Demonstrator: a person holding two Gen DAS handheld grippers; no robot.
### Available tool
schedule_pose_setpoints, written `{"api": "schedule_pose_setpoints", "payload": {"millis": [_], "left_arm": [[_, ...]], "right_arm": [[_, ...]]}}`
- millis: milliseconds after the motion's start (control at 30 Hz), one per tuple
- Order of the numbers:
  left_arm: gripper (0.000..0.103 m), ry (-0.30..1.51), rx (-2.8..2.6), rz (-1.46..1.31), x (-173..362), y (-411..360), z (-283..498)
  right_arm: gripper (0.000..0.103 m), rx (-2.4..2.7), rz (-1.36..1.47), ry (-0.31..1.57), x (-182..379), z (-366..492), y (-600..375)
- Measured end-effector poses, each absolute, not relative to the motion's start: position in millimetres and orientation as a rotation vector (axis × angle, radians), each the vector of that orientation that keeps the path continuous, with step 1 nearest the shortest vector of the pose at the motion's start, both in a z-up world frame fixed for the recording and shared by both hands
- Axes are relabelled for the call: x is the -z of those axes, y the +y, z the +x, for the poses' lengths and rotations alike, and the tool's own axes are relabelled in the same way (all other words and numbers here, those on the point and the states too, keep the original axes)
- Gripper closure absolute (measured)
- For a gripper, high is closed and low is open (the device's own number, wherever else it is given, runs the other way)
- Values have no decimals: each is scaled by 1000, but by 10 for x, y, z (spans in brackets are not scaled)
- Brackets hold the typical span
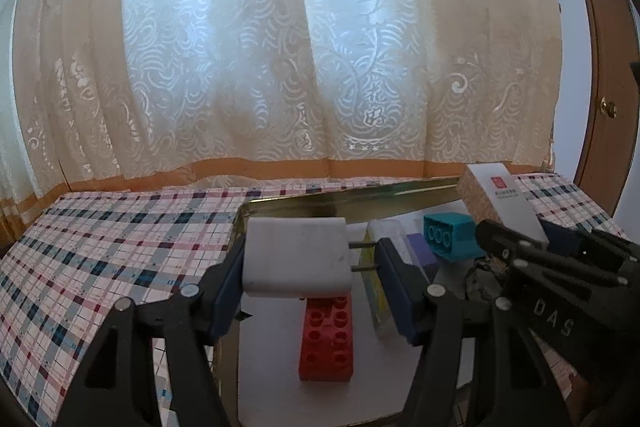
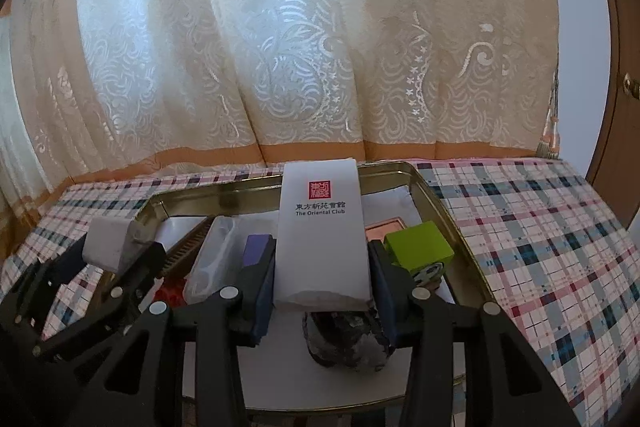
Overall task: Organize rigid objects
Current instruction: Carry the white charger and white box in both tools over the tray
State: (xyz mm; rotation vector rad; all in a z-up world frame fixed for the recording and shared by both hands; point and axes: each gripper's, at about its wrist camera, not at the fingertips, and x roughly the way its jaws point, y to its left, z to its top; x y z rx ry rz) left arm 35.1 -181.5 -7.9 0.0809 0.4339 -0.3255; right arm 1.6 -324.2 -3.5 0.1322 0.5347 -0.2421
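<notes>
Most stuff already sits in the gold tray (image 2: 452, 215): red brick (image 1: 326, 339), teal brick (image 1: 450, 235), clear case (image 2: 216, 255), green block (image 2: 420, 243), dark lump (image 2: 344, 343) at tray's near side. Two items left, both held above the tray. My left gripper (image 1: 312, 267) half closed, clamping white charger (image 1: 296, 257) end to end, prongs against one finger. My right gripper (image 2: 320, 275) about half open, gripping the white box (image 2: 322, 227) by its sides
</notes>
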Motion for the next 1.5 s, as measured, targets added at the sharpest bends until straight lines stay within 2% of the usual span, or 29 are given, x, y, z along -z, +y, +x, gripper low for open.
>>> {"api": "schedule_pose_setpoints", "payload": {"millis": [233, 433, 1500], "left_arm": [[40, 452, 310, 70, 82, -1800, 461], [40, 552, 296, -10, 164, -1664, 671], [40, 593, 293, 77, 226, -1787, 690]], "right_arm": [[57, 253, 34, 551, 57, 69, -3140], [57, 237, -3, 586, 122, 125, -3071], [57, 252, -207, 635, 203, 250, -2878]]}}
